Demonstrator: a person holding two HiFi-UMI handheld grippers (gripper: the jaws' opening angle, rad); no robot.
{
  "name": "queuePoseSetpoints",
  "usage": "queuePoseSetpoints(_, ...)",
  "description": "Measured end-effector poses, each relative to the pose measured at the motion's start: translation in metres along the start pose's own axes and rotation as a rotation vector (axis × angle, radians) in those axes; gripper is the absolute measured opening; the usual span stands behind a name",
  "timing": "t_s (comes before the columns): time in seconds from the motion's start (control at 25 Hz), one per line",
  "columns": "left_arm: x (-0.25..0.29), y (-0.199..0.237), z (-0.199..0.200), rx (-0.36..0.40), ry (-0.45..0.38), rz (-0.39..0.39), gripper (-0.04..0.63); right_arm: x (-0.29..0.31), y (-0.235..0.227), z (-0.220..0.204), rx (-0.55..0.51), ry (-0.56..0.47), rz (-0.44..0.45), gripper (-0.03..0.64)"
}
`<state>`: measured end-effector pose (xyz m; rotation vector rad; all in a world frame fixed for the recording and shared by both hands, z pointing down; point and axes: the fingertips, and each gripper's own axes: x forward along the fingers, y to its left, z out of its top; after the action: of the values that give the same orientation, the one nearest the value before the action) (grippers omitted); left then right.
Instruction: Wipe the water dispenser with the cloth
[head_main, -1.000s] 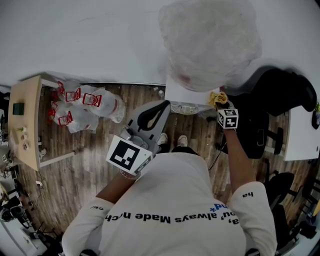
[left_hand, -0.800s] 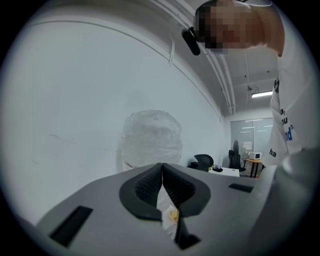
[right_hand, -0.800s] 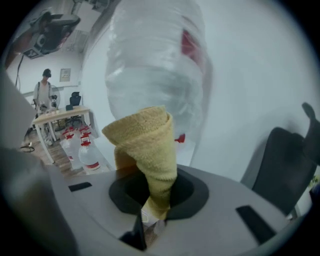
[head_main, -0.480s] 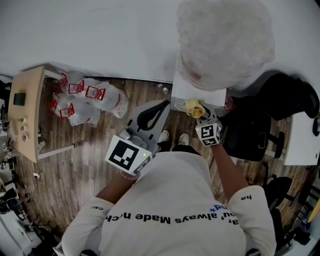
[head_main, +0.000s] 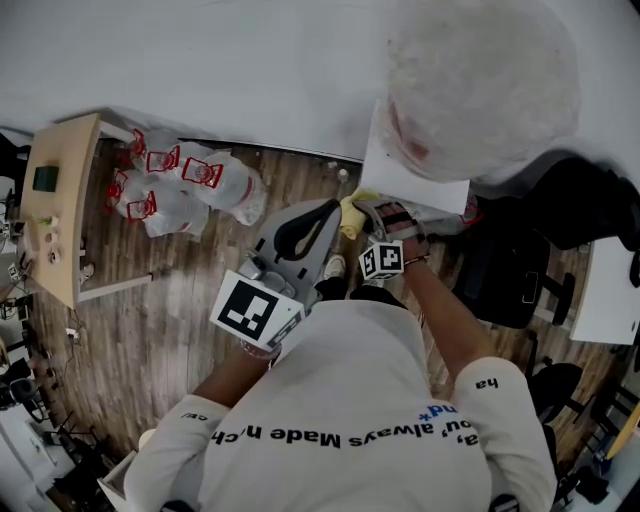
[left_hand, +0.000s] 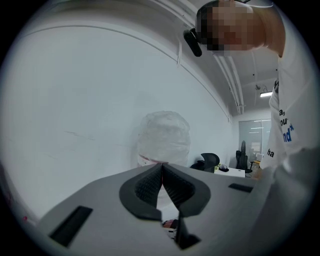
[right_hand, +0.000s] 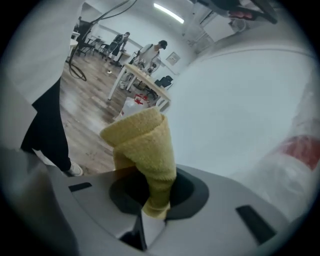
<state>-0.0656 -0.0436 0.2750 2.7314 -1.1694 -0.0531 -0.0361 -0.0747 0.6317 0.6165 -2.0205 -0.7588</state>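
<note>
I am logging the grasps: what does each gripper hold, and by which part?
The right gripper holds the cloth by its lower end; the left gripper is shut and empty.

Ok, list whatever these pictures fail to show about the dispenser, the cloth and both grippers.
- The water dispenser, its front and taps: in the head view they are hidden under its plastic-wrapped bottle; in the left gripper view they are blocked by the shut left gripper.
- Whether the cloth touches the dispenser: too small in the head view; the right gripper view shows only a blurred edge.
- The cloth's lower end: in the right gripper view it is buried between the jaws of the right gripper.
</note>
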Motion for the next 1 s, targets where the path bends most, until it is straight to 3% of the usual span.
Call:
queuePoseSetpoints(0.28,-0.005,0.012,-0.005,-0.008,0.014,0.017,0.020,0.029,0.014,-0.021,-0.209,0.089,0.082,0.060)
queuePoseSetpoints(0.44,-0.003,0.013,-0.005,-0.008,0.014,0.012,0.020,0.033,0.006,-0.030,-0.301,0.122,0.076,0.060)
queuePoseSetpoints(1.0,0.012,0.006,0.000,0.001,-0.002,-0.010,0.020,0.021,0.014,-0.040,-0.357,0.122,0.069,0.060)
